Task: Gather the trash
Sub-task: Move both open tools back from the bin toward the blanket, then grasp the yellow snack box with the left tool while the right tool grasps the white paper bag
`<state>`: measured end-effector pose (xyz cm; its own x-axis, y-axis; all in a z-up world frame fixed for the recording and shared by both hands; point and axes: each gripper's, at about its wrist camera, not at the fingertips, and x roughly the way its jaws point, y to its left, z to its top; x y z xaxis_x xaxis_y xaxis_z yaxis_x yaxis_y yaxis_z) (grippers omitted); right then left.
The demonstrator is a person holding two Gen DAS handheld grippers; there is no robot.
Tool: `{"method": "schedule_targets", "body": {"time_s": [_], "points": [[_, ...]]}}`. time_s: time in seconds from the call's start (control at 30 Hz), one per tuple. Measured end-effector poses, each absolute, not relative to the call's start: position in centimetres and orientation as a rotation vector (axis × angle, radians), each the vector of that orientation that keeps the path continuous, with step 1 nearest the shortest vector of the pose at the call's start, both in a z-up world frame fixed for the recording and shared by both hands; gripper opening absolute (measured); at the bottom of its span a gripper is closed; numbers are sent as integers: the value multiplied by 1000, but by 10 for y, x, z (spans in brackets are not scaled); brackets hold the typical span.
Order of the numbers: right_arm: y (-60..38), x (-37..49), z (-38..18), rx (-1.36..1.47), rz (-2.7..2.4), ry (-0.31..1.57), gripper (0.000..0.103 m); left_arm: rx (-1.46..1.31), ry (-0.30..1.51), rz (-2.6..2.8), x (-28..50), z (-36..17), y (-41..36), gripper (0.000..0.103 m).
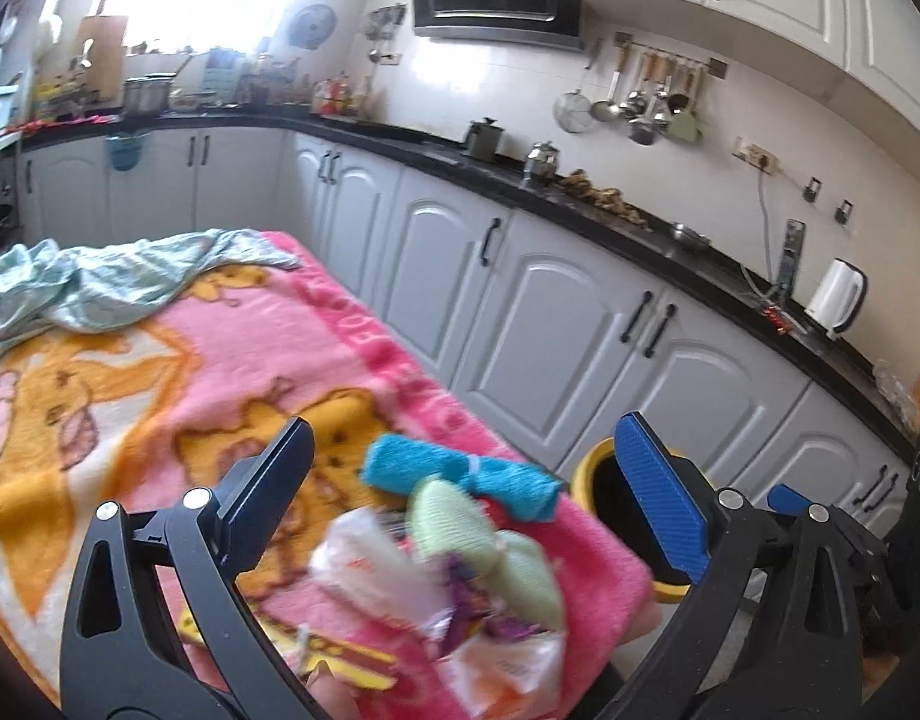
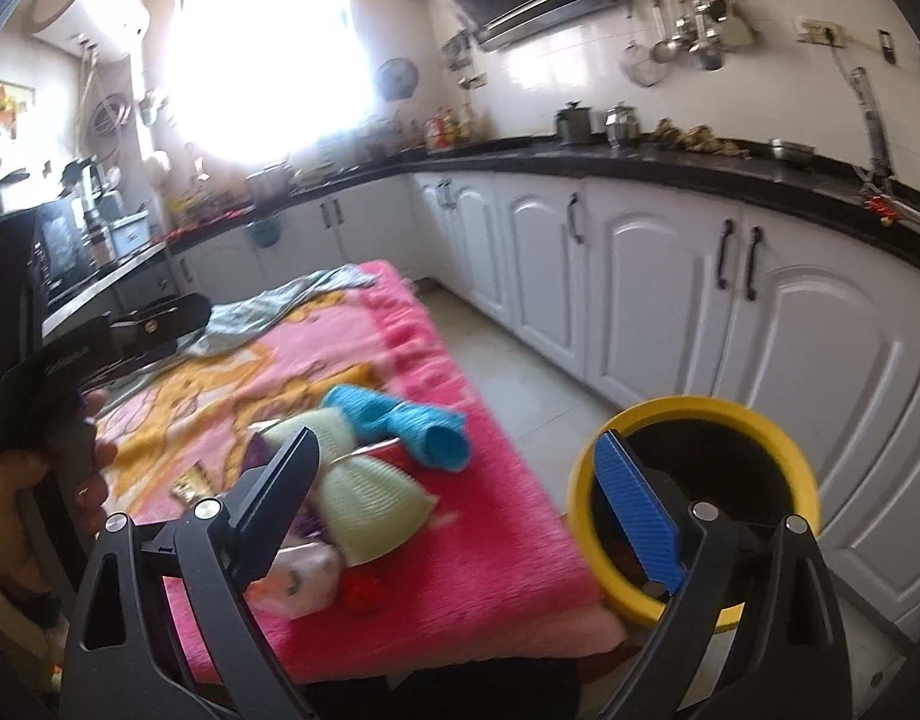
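Left gripper (image 1: 466,480) held wide open above a pink cartoon blanket (image 1: 219,360).
Blurred plastic wrappers (image 1: 399,588), a pale green roll (image 1: 453,519) and a blue roll (image 1: 460,471) are seen between the jaws; a yellow bin (image 1: 589,471) is placed beside the blanket's edge.

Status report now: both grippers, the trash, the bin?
Left gripper open, right gripper open, both empty. Wrappers on blanket beside rolled towels. Yellow bin at table corner, unobstructed.

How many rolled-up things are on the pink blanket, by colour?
Blue rolls: 1
Pale green rolls: 1
Total: 2
Crinkly wrappers lie beside them, too blurred to count.
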<state>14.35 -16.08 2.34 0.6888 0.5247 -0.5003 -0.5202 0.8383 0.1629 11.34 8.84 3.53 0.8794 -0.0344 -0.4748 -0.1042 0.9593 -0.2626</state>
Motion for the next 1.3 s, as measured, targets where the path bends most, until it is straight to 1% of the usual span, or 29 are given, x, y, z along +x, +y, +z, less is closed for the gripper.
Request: {"method": "schedule_targets", "body": {"time_s": [0.23,0.47,0.67,0.73,0.87,0.93,0.97,1.07,1.13,1.2,1.27,1.3], "points": [[-120,122,4,-61,689,625,90,-274,566,118,95,9,123,92],[-92,109,-18,-115,762,697,90,-320,644,170,81,-17,159,92],[-79,110,-36,-111,799,772,89,-430,729,183,70,-48,186,92],[-76,112,-41,-104,805,799,82,-503,756,168,68,-59,195,92],[-76,120,-49,-72,810,841,76,-594,803,146,70,-80,203,92],[-75,121,-51,-69,814,854,70,-633,817,122,72,-88,204,92],[-76,122,-51,-69,817,857,68,-647,821,116,74,-92,204,92],[-73,122,-53,-76,825,865,57,-670,818,99,79,-99,204,92],[-72,120,-55,-86,836,872,45,-649,816,98,81,-99,200,92],[-70,120,-56,-94,841,873,41,-637,819,106,82,-98,197,92],[-71,119,-55,-99,844,868,39,-623,821,113,81,-98,194,89],[-71,120,-55,-98,846,868,37,-601,829,129,81,-98,192,82]]}}
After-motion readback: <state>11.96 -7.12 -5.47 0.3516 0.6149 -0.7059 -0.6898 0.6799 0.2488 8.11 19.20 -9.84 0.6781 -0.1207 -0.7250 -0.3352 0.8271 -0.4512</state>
